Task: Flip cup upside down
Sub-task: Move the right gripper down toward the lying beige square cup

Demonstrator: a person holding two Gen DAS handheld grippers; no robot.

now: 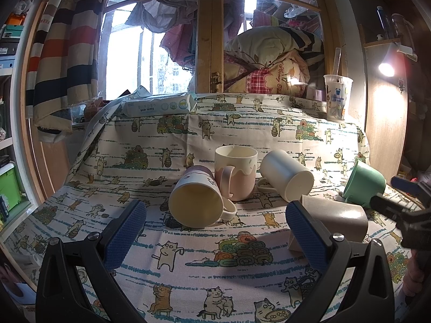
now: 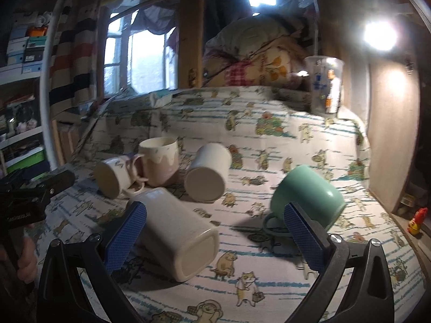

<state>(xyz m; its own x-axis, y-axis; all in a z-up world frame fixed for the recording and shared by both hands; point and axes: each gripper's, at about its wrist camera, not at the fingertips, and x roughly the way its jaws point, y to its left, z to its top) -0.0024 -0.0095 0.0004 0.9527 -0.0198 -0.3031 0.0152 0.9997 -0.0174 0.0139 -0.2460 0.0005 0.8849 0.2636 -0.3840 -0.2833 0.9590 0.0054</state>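
Observation:
Several mugs lie on a cat-print cloth. A pink drip-glaze mug [image 1: 236,173] [image 2: 159,162] stands upright. A white cat mug [image 1: 195,200] [image 2: 114,176] lies on its side, mouth toward the left camera. A cream mug [image 1: 287,175] [image 2: 208,173] lies on its side. A beige square mug [image 1: 336,218] [image 2: 179,234] lies on its side just ahead of my right gripper [image 2: 215,238]. A green mug [image 1: 365,184] [image 2: 307,199] is tilted, by the right finger. My left gripper [image 1: 215,232] is open and empty, before the cat mug. The right gripper is open and empty.
A printed plastic cup [image 1: 336,97] [image 2: 326,84] stands at the back right. A baby wipes pack [image 1: 159,105] lies at the back left. A lamp [image 2: 379,36] shines at the right. A wooden panel [image 2: 390,134] borders the right edge. Bedding is piled behind the table.

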